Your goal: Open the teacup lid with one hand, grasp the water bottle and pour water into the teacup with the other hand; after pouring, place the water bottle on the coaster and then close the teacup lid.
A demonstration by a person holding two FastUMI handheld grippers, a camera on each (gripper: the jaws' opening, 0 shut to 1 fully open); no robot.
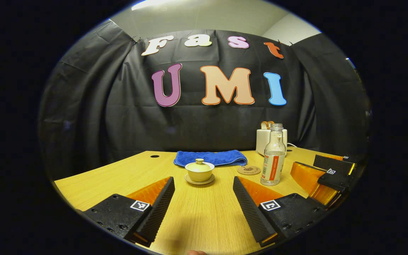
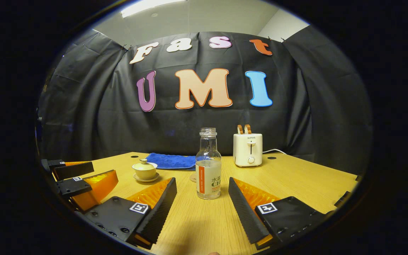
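A pale yellow teacup [image 1: 199, 172] with its lid on [image 1: 199, 164] sits on a saucer on the wooden table [image 1: 204, 216], straight ahead of my left gripper [image 1: 204, 193], which is open and short of it. To its right stands an uncapped clear water bottle [image 1: 273, 156], part full, beside a round cork coaster [image 1: 248, 170]. My right gripper [image 2: 202, 194] is open and points at the bottle [image 2: 208, 166] just ahead, nothing between its fingers. The teacup [image 2: 145, 170] lies to its left. Each gripper also shows at the other view's edge: the right one [image 1: 326, 175], the left one [image 2: 78, 177].
A folded blue towel [image 1: 211, 158] lies behind the teacup. A white toaster [image 2: 248, 148] with two slices in it stands at the back right, its cord trailing right. The table has cable holes [image 1: 154, 156] near its back edge.
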